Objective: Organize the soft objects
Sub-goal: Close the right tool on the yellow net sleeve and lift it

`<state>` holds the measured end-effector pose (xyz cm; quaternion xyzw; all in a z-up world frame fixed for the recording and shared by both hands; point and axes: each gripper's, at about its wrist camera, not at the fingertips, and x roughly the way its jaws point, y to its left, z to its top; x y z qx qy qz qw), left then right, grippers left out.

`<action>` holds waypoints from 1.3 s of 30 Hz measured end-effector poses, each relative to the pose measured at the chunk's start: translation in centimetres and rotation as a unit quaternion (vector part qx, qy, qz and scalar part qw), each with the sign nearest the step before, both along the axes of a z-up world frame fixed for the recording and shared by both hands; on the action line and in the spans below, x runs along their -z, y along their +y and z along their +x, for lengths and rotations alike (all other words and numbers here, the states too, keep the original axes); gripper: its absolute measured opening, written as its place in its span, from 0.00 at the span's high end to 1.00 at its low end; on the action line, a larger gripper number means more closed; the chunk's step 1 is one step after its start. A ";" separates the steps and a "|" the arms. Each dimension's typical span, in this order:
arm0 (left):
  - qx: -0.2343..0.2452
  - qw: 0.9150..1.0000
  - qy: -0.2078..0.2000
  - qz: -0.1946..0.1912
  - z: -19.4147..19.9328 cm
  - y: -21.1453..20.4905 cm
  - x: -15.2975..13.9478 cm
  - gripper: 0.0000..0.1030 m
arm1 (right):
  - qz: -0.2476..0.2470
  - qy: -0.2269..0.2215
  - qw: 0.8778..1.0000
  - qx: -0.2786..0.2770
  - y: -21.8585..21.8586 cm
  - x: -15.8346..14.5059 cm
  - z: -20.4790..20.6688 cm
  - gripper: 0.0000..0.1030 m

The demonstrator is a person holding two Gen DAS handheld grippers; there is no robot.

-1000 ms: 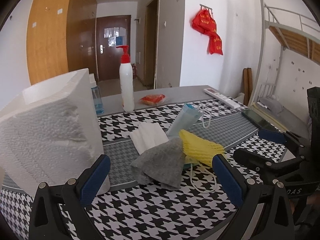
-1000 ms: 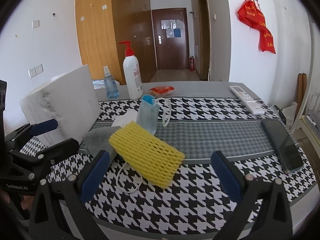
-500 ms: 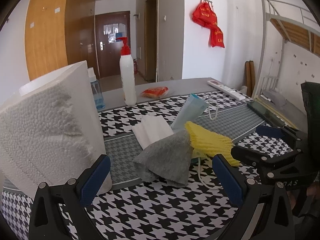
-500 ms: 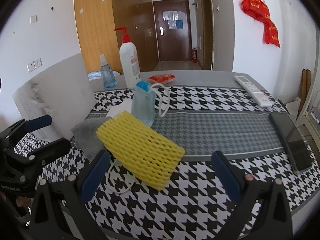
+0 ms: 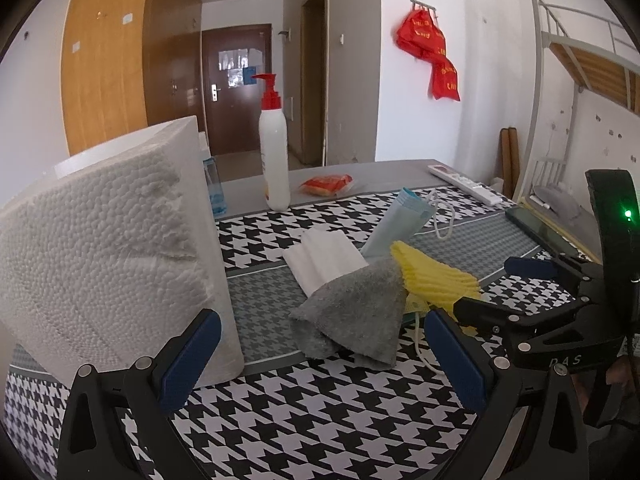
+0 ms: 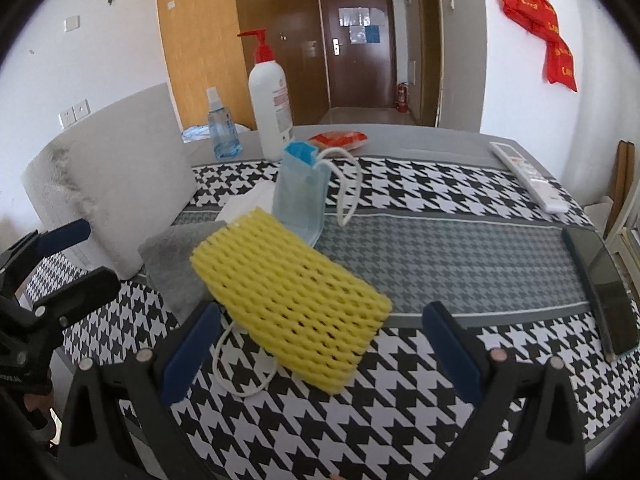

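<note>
Both tongs have crept closer to the heap over the last second; nothing in it has shifted. My right tongs [image 6: 320, 346] stand wide and empty, straddling the near corner of the yellow foam mesh sleeve [image 6: 290, 300]. My left tongs [image 5: 320, 354], also wide and empty, face the grey fuzzy cloth [image 5: 354, 312] beside the white styrofoam block [image 5: 108, 256]. The heap lies mid-worktop [image 6: 460, 256], over a blue face mask [image 6: 300, 196] and folded white tissues [image 5: 322, 258]. I judge sorting not yet begun; the sleeve is the likely first pick.
</note>
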<state>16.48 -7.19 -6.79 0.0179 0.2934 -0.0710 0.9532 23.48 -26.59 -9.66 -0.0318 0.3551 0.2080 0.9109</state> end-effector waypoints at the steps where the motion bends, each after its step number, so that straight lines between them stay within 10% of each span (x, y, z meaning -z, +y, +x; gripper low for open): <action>1: 0.000 1.000 0.001 0.000 0.0 0.0 0.0 0.01 | -0.001 0.001 1.000 -0.002 0.1 0.0 0.1 0.02; 14: -0.001 1.000 0.003 -0.010 -0.5 0.1 0.1 0.01 | -0.015 0.022 0.998 -0.048 1.4 1.0 1.1 0.28; 25: 0.009 1.000 0.008 -0.002 -0.2 -1.1 0.1 0.01 | -0.017 0.044 0.999 -0.021 0.1 1.2 2.1 0.82; 39: 0.029 0.999 0.023 0.006 1.6 -2.9 0.5 0.01 | -0.005 0.033 0.999 0.017 -3.0 0.1 0.8 0.85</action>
